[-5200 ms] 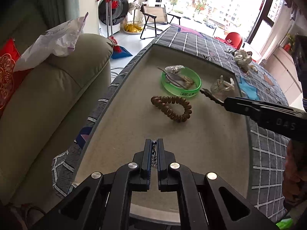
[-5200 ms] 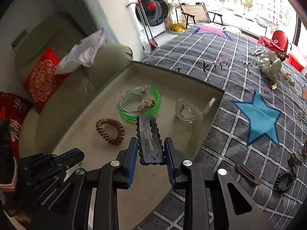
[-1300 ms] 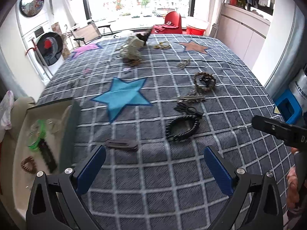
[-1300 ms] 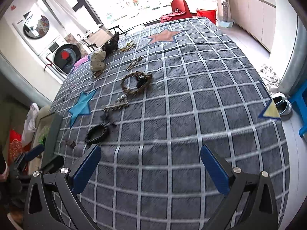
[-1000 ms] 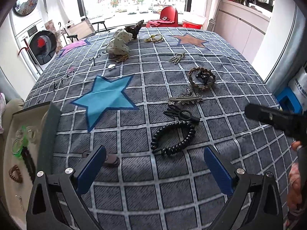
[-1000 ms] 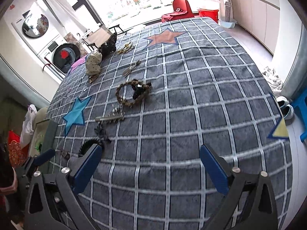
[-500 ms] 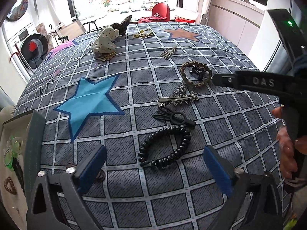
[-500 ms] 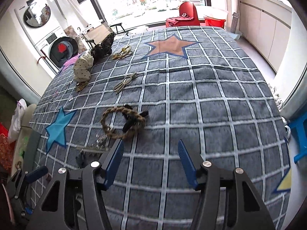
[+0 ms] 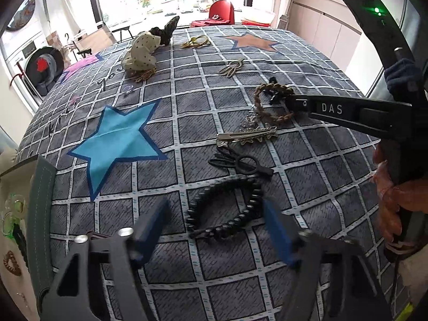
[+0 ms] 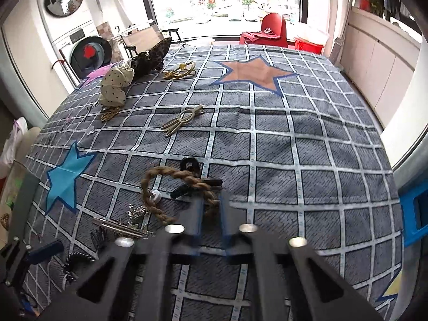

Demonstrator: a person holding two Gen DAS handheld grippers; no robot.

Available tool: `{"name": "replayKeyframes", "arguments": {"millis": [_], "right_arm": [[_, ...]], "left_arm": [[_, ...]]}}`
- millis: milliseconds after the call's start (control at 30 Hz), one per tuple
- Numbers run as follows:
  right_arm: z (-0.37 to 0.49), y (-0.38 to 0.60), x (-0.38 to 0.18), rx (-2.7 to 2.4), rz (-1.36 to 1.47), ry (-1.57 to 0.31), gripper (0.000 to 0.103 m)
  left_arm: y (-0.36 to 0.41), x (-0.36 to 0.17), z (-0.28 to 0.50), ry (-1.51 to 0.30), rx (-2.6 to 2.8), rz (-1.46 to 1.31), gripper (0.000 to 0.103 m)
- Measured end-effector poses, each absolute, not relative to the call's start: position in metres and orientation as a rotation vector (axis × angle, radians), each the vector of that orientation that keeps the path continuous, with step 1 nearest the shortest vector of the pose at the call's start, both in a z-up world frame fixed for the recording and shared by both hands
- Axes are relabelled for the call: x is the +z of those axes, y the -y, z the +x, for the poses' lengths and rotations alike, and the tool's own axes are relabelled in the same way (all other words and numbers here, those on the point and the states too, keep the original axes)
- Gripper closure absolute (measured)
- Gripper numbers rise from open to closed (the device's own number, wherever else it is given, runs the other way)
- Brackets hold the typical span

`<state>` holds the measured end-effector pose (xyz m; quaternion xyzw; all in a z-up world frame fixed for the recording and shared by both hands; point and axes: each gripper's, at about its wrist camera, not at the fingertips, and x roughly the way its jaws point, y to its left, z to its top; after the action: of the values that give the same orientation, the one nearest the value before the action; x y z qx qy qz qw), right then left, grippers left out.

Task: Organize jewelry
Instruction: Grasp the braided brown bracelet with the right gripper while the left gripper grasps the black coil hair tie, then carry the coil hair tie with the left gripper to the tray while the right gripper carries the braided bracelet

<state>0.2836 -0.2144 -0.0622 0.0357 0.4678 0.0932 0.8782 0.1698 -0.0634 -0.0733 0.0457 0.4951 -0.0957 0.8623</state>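
Note:
A black coil hair tie (image 9: 232, 223) lies on the grey checked cloth (image 9: 315, 160). It sits between the blue pads of my left gripper (image 9: 215, 208), whose jaws are closing with the pads just clear of it. My right gripper (image 10: 211, 203) is shut on a brown braided band (image 10: 171, 172), and a strand of the band runs between its fingers. In the left wrist view my right gripper (image 9: 287, 99) comes in from the right, with its tip on the braided band (image 9: 272, 87).
A silver zigzag clip (image 9: 246, 135) and a black clip (image 9: 240, 164) lie between the coil and the band. The grey-walled tray (image 9: 40, 214) at the left edge holds a green bangle (image 9: 10, 214) and a brown coil (image 9: 12, 262). Farther back lie a dotted scrunchie (image 10: 115, 85) and a beige clip (image 10: 182, 120).
My right gripper has moved in over the braided band and gone from wide open to shut on it. My left gripper's jaws have narrowed around the black coil.

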Motion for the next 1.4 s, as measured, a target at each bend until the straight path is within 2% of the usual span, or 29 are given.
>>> {"name": "replayKeyframes", "arguments": {"millis": [67,133,200,233,1400], "right_arm": [[0.280,0.218,-0.061,0.197,0.100,-0.970,0.094],[0.274,0.223,-0.059,0.210,0.137,-0.965,0.094],[0.268,0.228,-0.057,0.226,0.171,-0.962,0.095],[0.265,0.230,-0.055,0.229,0.183,-0.961,0.095],[0.109,0.233,-0.039,0.279,0.379,-0.965,0.095]], "left_arm": [[0.064,-0.072,0.168,-1.034,-0.204,0.098,0.052],[0.064,-0.070,0.167,-1.032,-0.220,0.087,0.061],[0.063,-0.069,0.165,-1.035,-0.238,0.067,0.079],[0.062,-0.068,0.165,-1.040,-0.245,0.054,0.091],[0.035,-0.034,0.049,-0.997,-0.281,0.026,0.092]]}}
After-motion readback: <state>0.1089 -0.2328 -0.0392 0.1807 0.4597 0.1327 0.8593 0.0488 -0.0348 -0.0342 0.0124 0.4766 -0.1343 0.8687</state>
